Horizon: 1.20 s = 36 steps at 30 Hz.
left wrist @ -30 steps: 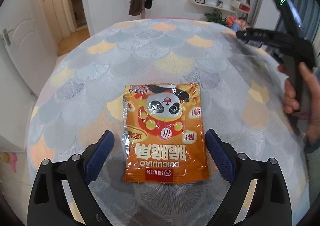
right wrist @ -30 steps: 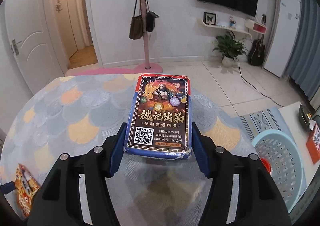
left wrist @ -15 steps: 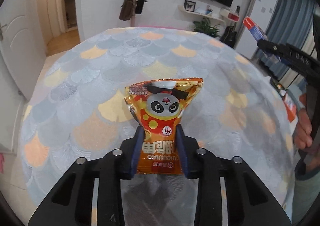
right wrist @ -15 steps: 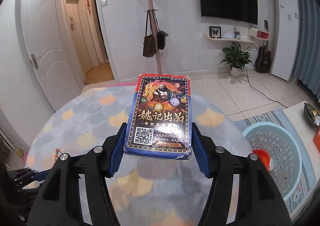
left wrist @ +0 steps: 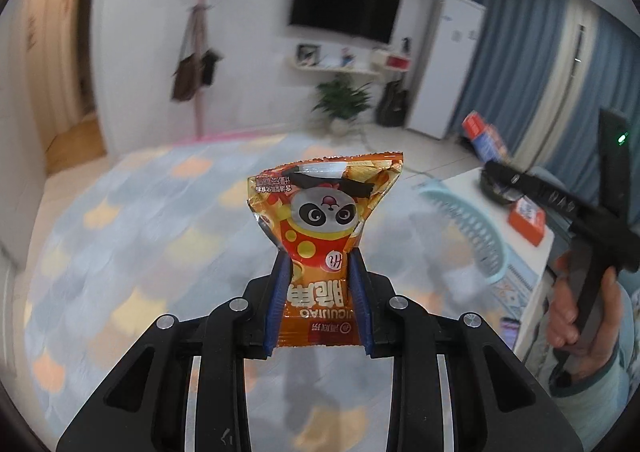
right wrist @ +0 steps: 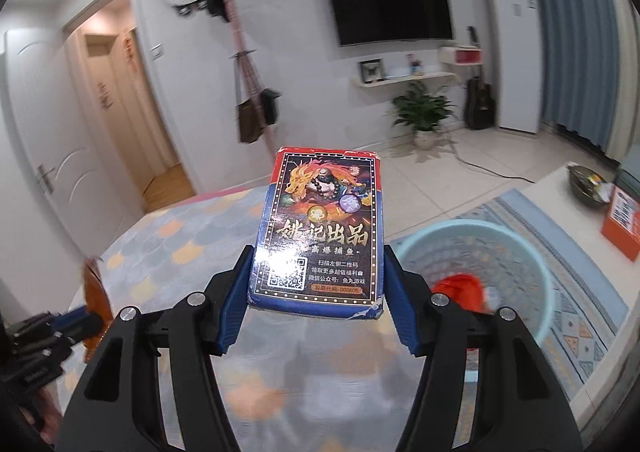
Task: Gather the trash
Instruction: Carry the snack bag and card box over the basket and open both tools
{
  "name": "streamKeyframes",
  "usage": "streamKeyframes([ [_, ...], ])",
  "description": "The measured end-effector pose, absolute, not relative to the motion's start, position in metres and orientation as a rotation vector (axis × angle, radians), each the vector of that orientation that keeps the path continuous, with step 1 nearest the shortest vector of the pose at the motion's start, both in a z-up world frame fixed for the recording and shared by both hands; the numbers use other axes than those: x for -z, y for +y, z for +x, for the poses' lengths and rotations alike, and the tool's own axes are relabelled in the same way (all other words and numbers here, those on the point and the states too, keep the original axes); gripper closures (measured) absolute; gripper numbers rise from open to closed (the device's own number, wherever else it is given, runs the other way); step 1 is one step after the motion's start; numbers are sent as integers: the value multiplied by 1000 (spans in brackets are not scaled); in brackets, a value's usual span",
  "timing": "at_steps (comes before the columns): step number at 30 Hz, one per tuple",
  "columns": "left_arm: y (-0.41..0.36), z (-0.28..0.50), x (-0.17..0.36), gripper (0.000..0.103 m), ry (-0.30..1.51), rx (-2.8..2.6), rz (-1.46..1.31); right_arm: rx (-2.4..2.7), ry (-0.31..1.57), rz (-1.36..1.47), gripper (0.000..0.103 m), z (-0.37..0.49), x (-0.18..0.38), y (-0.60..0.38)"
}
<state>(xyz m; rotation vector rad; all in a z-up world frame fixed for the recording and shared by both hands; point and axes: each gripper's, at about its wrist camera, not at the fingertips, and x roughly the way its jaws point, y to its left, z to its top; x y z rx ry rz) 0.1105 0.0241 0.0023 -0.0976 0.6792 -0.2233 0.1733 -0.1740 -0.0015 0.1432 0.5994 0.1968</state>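
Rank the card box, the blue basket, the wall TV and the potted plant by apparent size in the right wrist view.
1. blue basket
2. card box, though it is closest to the camera, which inflates it
3. wall TV, close to the box in apparent size
4. potted plant

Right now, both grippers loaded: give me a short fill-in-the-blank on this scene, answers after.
1. The left gripper is shut on an orange snack packet printed with a ____ face.
2. The right gripper holds a playing-card box whose front bears a square ____ code at lower left.
3. The light blue laundry basket already holds something coloured ____.
4. On the wall above the potted plant hangs a black ____.

Answers: panda; QR; red; television
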Motion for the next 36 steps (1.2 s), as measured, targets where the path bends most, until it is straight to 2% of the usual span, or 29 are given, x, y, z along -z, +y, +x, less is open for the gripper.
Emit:
streamKeyframes([
  [6,-49,145,-34,75,612,370,-60,-85,632,199,45,188,7,-234],
  [10,-101,175,-34,75,635,469,-57,-31,720,267,45,205,31,-270],
  [16,-169,226,-1,74,742,543,-46,-13,894,397,45,235,92,-316],
  [23,-212,275,50,72,858,544,-11,26,968,446,43,251,130,-343],
  [25,-219,283,59,67,873,545,-8,38,965,449,43,252,132,-346],
  [30,-228,297,69,41,872,542,-22,45,962,455,38,251,135,-355],
  [36,-223,290,73,37,878,531,-36,37,962,469,38,244,136,-356],
])
